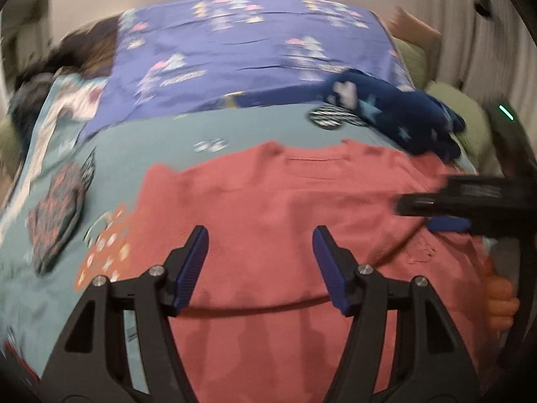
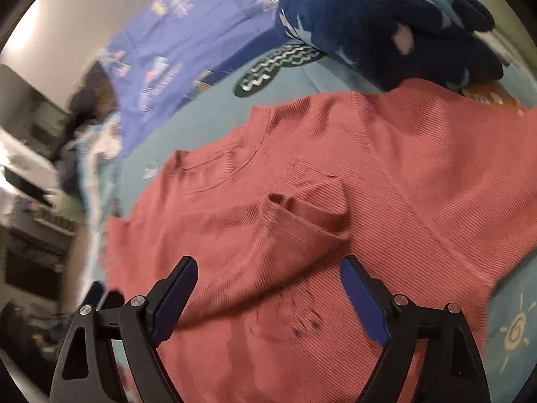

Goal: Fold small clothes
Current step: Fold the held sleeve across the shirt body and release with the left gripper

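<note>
Shirt (image 1: 268,201) is what we see first: a coral ribbed one, spread flat on the teal bedcover (image 1: 161,141), lying under and ahead of both pairs of jaws. Our left gripper (image 1: 260,235) has its jaws spread wide above the lower part of the shirt, gripping nothing. Our right gripper (image 2: 268,268) also has its jaws spread, and a folded-over sleeve (image 2: 302,221) lies just ahead, between them. Beyond the shirt's far right corner we see a navy garment (image 2: 386,23) bunched up, touching the shirt's edge. Past that lies a purple sheet (image 1: 251,53).
</note>
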A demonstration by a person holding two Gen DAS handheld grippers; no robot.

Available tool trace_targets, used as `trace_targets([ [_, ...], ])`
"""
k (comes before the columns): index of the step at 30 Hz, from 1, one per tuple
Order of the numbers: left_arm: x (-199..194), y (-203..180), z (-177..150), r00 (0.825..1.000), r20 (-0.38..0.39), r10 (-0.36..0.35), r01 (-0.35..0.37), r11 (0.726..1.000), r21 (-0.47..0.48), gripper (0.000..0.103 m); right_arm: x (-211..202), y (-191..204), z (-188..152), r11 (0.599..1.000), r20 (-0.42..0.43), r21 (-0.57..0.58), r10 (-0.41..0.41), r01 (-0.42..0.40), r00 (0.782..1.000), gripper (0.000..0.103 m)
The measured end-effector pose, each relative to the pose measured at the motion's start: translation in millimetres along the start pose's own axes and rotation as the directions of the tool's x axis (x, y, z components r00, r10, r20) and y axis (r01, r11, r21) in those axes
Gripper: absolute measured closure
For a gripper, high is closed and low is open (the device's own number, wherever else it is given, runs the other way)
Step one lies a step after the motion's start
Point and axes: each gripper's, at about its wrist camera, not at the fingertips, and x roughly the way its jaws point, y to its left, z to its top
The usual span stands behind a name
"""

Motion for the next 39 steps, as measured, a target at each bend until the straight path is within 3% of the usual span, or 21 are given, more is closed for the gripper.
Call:
trace_targets([
  [3, -3.3, -15.3, -1.9, 1.000, 0.015, 0.001, -0.002, 0.999, 0.052, 0.038, 10.9, 8.8, -0.3, 0.987, 0.007, -0.071, -0.147, 0.147, 0.989, 0.015],
  [7, -11.8, -4.4, -9.8, 1.000, 0.015, 0.021, -0.022, 0.998, 0.056, 0.038, -17.7, -24.5, -17.6, 0.980, 0.031, -0.043, -0.195, 0.196, 0.980, 0.015],
  [9, -15.1, 7.8, -12.6, 0.999, 0.015, 0.029, -0.029, 0.999, 0.023, 0.038, -38.8, -52.0, -28.3, 0.988, 0.041, 0.029, -0.153, 0.152, 0.987, 0.015],
  [11, -17.2, 18.8, -13.9, 1.000, 0.020, 0.021, -0.021, 0.999, -0.027, 0.037, -57.3, -76.4, -37.0, 0.992, 0.054, 0.114, -0.056, 0.050, 0.997, 0.015],
  [14, -14.2, 21.5, -11.9, 1.000, 0.013, -0.015, 0.016, 0.998, -0.067, 0.037, -63.7, -82.2, -32.6, 0.988, 0.050, 0.135, 0.070, -0.077, 0.996, 0.015],
  [16, -10.1, 13.0, -7.3, 0.998, 0.010, -0.064, 0.064, 0.995, -0.079, 0.037, -57.2, -76.9, -27.0, 0.980, 0.029, 0.148, 0.128, -0.131, 0.991, 0.015],
  [17, -5.8, 5.7, -3.6, 0.991, 0.004, -0.130, 0.130, 0.989, -0.074, 0.037, -55.1, -73.1, -24.4, 0.975, 0.026, 0.159, 0.151, -0.153, 0.988, 0.015],
  [20, 20.2, -26.0, 10.8, 0.935, -0.067, -0.347, 0.344, 0.937, -0.062, 0.037, -51.5, -69.0, -21.2, 0.972, 0.041, 0.172, 0.154, -0.159, 0.987, 0.015],
  [23, 54.6, -73.7, 15.6, 0.830, -0.193, -0.524, 0.528, 0.849, -0.034, 0.037, -58.4, -75.5, -25.0, 0.973, 0.060, 0.184, 0.127, -0.137, 0.990, 0.015],
  [24, 57.7, -84.1, 14.9, 0.809, -0.215, -0.547, 0.553, 0.832, -0.034, 0.037, -59.0, -77.9, -25.9, 0.974, 0.065, 0.188, 0.117, -0.127, 0.991, 0.015],
  [25, 56.3, -95.8, 14.2, 0.777, -0.232, -0.585, 0.595, 0.803, -0.028, 0.038, -61.2, -80.8, -26.4, 0.974, 0.068, 0.191, 0.107, -0.118, 0.992, 0.015],
  [26, 51.3, -102.5, 13.5, 0.740, -0.237, -0.630, 0.645, 0.764, -0.021, 0.038, -63.6, -85.8, -27.2, 0.975, 0.070, 0.192, 0.102, -0.113, 0.992, 0.015],
  [27, 40.4, -107.2, 12.2, 0.685, -0.228, -0.692, 0.709, 0.705, -0.009, 0.038, -64.0, -87.9, -25.8, 0.974, 0.069, 0.193, 0.104, -0.116, 0.992, 0.015],
  [28, 29.5, -107.8, 10.8, 0.653, -0.208, -0.728, 0.745, 0.667, 0.005, 0.038, -64.4, -90.5, -25.5, 0.974, 0.065, 0.190, 0.116, -0.126, 0.991, 0.015],
  [29, 15.8, -104.7, 9.2, 0.642, -0.179, -0.745, 0.761, 0.649, 0.028, 0.038, -62.7, -89.8, -23.7, 0.973, 0.058, 0.183, 0.128, -0.137, 0.990, 0.015],
  [30, 8.9, -101.7, 7.1, 0.651, -0.165, -0.741, 0.755, 0.654, 0.043, 0.037, -59.5, -87.7, -21.0, 0.974, 0.048, 0.172, 0.142, -0.149, 0.989, 0.015],
  [32, -2.4, -86.2, 5.3, 0.694, -0.138, -0.707, 0.718, 0.694, 0.053, 0.037, -52.1, -81.7, -17.2, 0.972, 0.017, 0.143, 0.185, -0.185, 0.983, 0.015],
  [34, -6.1, -61.6, 3.6, 0.759, -0.111, -0.642, 0.648, 0.761, 0.024, 0.037, -41.3, -73.4, -16.3, 0.963, -0.027, 0.127, 0.242, -0.237, 0.970, 0.015],
  [35, -6.9, -44.9, 1.1, 0.806, -0.096, -0.584, 0.587, 0.810, 0.008, 0.037, -35.2, -69.1, -15.3, 0.958, -0.047, 0.122, 0.266, -0.259, 0.963, 0.015],
  [36, -7.5, -33.0, -0.9, 0.842, -0.084, -0.532, 0.534, 0.845, 0.003, 0.037, -26.6, -65.1, -13.1, 0.953, -0.071, 0.116, 0.289, -0.280, 0.955, 0.015],
  [39, -8.7, 6.6, -8.3, 0.934, -0.051, -0.352, 0.352, 0.936, -0.009, 0.037, -5.6, -60.2, -4.2, 0.949, -0.097, 0.109, 0.307, -0.297, 0.947, 0.015],
])
